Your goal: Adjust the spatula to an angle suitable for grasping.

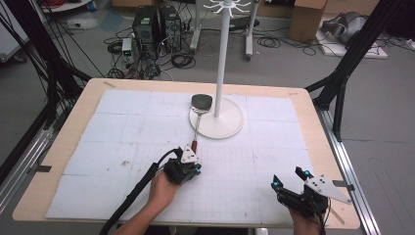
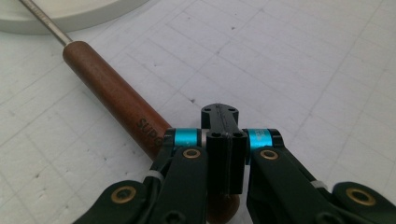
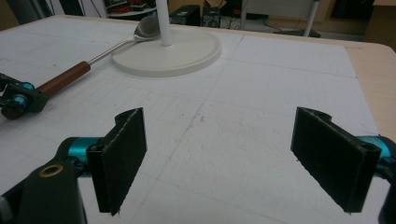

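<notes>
Lengthwise, the spatula [image 1: 197, 122] points blade-first away toward the stand base [image 1: 230, 128], handle pinched in the left claw [image 1: 192, 157].

Both grippers black plastic linkage arms with brass pivot bushings and cyan anodised collars behind flat black pads. Left gripper [image 1: 188, 164]: small screws in the pad blocks, white zip ties on the links, grey three-cornered plate on top, thick black cable trailing off the back. Right gripper [image 1: 288, 178]: same build, same grey plate. Forearms bare, no sleeves.
</notes>
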Demonstrator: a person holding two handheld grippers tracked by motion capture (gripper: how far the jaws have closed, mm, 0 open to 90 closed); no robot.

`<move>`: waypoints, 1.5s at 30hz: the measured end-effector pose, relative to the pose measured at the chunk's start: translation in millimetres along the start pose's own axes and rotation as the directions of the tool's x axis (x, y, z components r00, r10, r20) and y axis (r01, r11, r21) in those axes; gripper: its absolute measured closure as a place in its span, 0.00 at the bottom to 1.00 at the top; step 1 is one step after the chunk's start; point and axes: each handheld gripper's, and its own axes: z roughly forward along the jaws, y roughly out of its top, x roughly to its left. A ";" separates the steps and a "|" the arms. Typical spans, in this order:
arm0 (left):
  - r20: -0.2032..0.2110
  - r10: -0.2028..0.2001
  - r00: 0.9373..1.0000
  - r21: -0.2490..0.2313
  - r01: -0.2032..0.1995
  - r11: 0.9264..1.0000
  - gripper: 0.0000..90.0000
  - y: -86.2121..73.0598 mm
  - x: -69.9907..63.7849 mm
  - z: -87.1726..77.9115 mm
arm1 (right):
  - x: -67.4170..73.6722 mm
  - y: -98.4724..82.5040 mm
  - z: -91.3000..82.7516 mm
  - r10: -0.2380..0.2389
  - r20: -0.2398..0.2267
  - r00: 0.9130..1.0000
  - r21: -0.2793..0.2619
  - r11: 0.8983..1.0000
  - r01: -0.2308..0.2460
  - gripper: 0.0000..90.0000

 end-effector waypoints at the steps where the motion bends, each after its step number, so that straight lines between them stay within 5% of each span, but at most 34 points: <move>1: -0.001 -0.002 1.000 0.002 0.002 1.000 1.00 -0.7 1.4 -1.0 | -0.3 -0.1 0.1 -0.001 0.000 1.000 -0.001 1.000 0.001 0.19; 15: -0.057 -0.098 0.994 -0.024 0.096 0.995 0.99 -13.6 35.4 -17.9 | -0.2 -0.4 -0.8 0.008 0.000 1.000 0.001 1.000 -0.008 0.19; 23: -0.097 -0.078 0.992 0.001 0.079 0.997 1.00 -17.1 43.6 -20.5 | -0.1 -0.2 -0.8 0.006 0.000 1.000 0.002 1.000 -0.006 0.19; 33: -0.143 -0.122 0.982 0.008 0.124 0.992 0.99 -26.1 66.3 -30.4 | -1.0 -1.1 -2.2 0.012 0.002 1.000 0.001 1.000 -0.012 0.19; 36: -0.138 -0.143 0.980 -0.056 0.136 0.989 0.99 -22.7 71.1 -37.4 | -1.2 -1.4 -1.9 0.012 0.004 1.000 0.003 1.000 -0.012 0.19; 40: -0.147 -0.180 0.973 -0.145 0.159 0.977 0.75 -9.8 82.6 -43.4 | -1.1 -1.5 -1.9 0.018 0.005 1.000 0.003 1.000 -0.018 0.19; 42: -0.121 -0.240 0.963 -0.202 0.213 0.956 0.63 -5.9 91.1 -42.9 | -1.6 -1.7 -2.2 0.019 0.006 1.000 0.002 1.000 -0.019 0.19; 45: -0.077 -0.287 0.955 -0.200 0.268 0.943 0.54 4.5 103.9 -38.8 | -1.9 -1.8 -2.4 0.018 0.005 1.000 0.000 1.000 -0.018 0.19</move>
